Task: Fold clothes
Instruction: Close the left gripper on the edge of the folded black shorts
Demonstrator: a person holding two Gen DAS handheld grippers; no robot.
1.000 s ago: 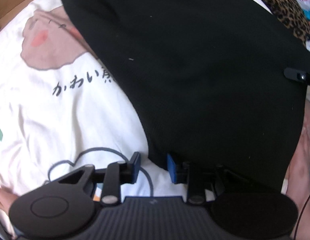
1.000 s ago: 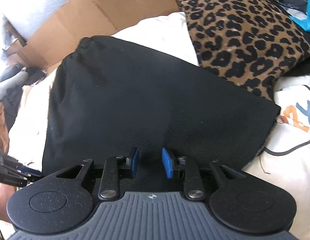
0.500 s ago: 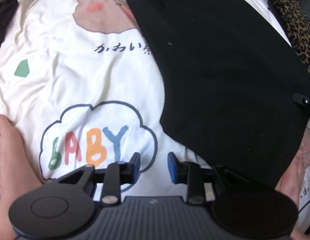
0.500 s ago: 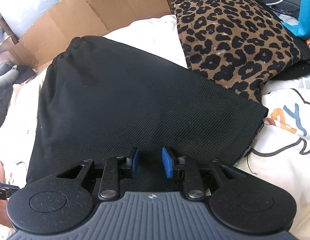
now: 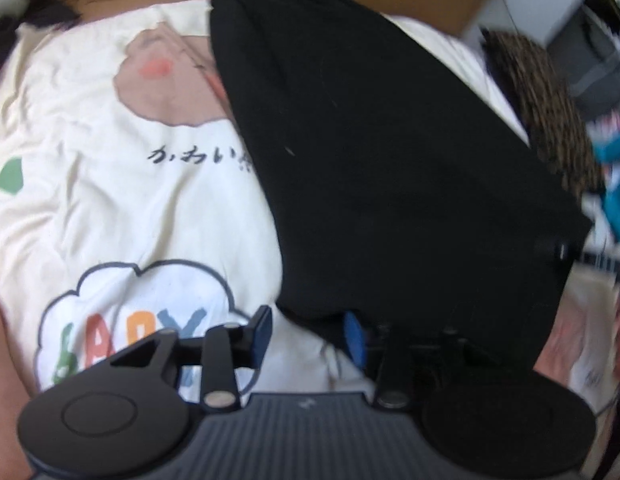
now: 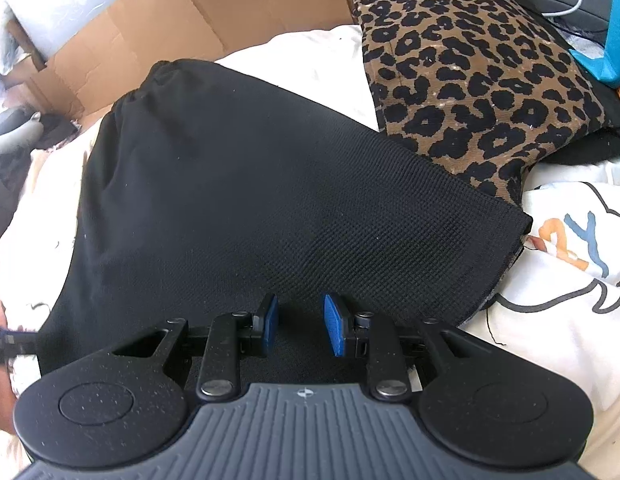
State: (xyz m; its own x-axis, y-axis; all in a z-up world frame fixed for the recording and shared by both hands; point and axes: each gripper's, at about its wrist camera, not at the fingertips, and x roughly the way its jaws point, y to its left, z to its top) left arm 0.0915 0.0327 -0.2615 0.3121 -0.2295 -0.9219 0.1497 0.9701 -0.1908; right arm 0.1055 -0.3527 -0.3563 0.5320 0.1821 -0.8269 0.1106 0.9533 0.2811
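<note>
Here the black garment [image 6: 278, 200] lies spread flat over a cream printed sheet [image 5: 110, 208], its far corner against a leopard-print cushion [image 6: 469, 72]. The left tongs [image 5: 308, 330] are opening at its near edge, fabric hiding the right pad's side; that view is blurred. The right tongs [image 6: 298, 322] hover parted over the cloth, gripping nothing. Cardboard [image 6: 198, 28] stands behind.

Bright daylight, washed-out upper left (right wrist view); left wrist view motion-blurred; fisheye-bent edges.
</note>
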